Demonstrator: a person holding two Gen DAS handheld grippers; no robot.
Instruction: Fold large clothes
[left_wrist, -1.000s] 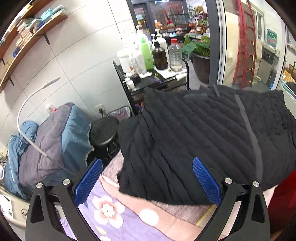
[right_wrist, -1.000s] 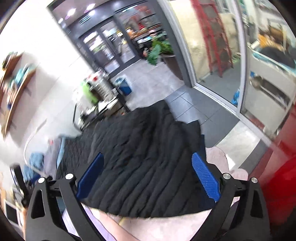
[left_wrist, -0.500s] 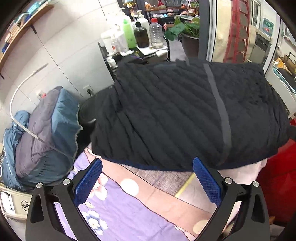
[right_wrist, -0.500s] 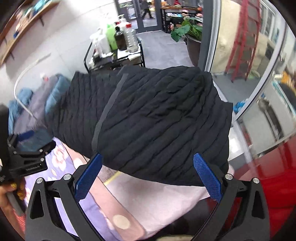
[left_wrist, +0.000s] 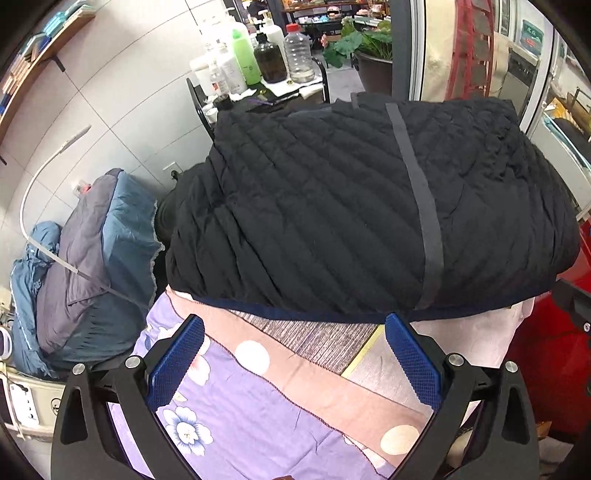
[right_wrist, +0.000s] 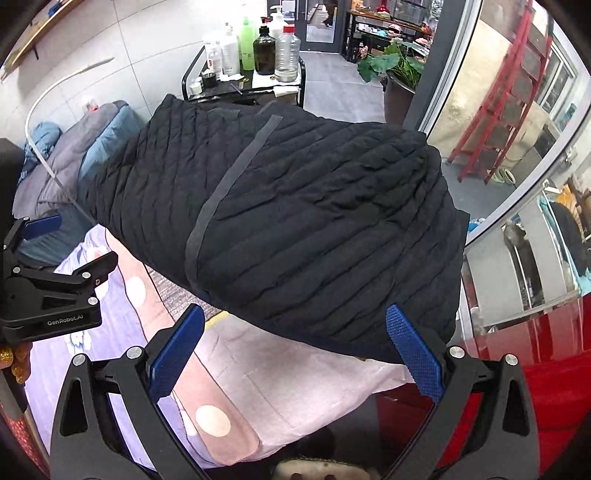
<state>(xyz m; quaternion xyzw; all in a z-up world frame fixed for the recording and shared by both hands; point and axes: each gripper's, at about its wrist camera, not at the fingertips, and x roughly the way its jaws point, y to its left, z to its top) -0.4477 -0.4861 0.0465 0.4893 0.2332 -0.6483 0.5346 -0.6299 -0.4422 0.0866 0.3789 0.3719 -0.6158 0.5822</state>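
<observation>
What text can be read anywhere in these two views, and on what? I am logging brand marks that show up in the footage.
"GenRobot.AI": white letters on the black body of the left tool, seen in the right wrist view.
Bottle labels on the cart: too small to read.
Green sign behind the glass: blurred, unreadable.
The black quilted jacket shows no text.

The only lettering that reads clearly is "GenRobot.AI", printed in pale letters on the black body of the left gripper (right_wrist: 55, 254), as seen from the right wrist camera. A teal sign (left_wrist: 533, 32) behind the glass at the far right of the left wrist view carries white characters, but they are too small and blurred to make out. The bottles (right_wrist: 258, 48) on the black cart (right_wrist: 243, 88) have labels, none of them legible. A white box (left_wrist: 22, 406) at the lower left shows marks too small to read.
</observation>
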